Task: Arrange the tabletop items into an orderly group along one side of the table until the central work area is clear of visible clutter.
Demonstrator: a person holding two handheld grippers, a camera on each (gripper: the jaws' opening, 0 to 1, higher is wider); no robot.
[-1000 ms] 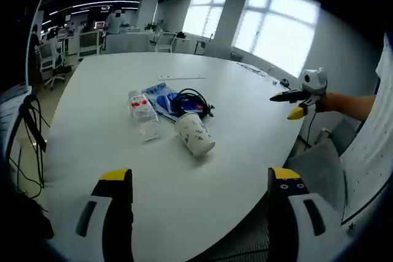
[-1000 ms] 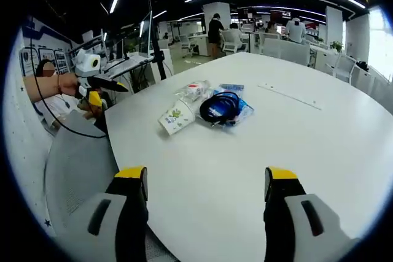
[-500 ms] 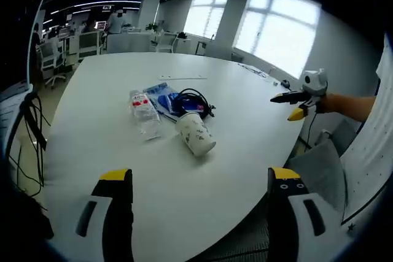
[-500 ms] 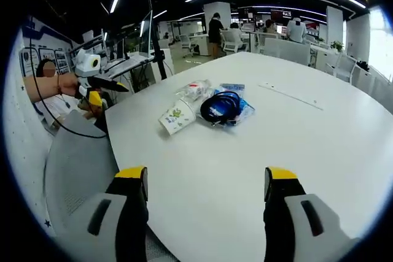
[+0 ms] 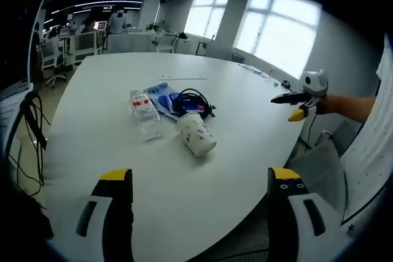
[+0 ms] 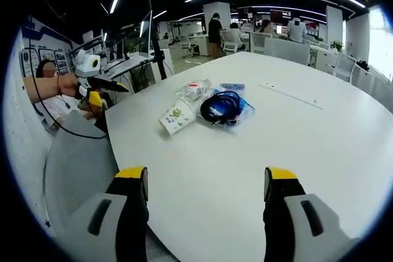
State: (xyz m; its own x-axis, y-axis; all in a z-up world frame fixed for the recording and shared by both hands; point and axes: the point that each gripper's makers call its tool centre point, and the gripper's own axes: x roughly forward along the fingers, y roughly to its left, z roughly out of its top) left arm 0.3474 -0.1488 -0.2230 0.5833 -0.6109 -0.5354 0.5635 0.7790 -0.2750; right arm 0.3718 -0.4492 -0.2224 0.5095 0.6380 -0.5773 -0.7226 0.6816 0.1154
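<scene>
so, left gripper [image 5: 193, 194]: hanging over the near edge of the white table [image 5: 110, 84], jaws spread wide, gripping nothing
right gripper [image 6: 206, 191]: hovering above the table too, jaws parted and empty
paper cup [image 5: 195, 133]: lying on its side, touching the black cable coil [image 5: 191, 100]
water bottle [image 5: 143, 113]: lying flat just beside the cup
blue packet [image 5: 161, 96]: sitting under the cable

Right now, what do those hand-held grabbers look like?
Each gripper has two broad black jaws with yellow tips and grey panels. The left gripper and right gripper match. Seen across the table, the right gripper's jaws are slim and black, one yellow-tipped.
</scene>
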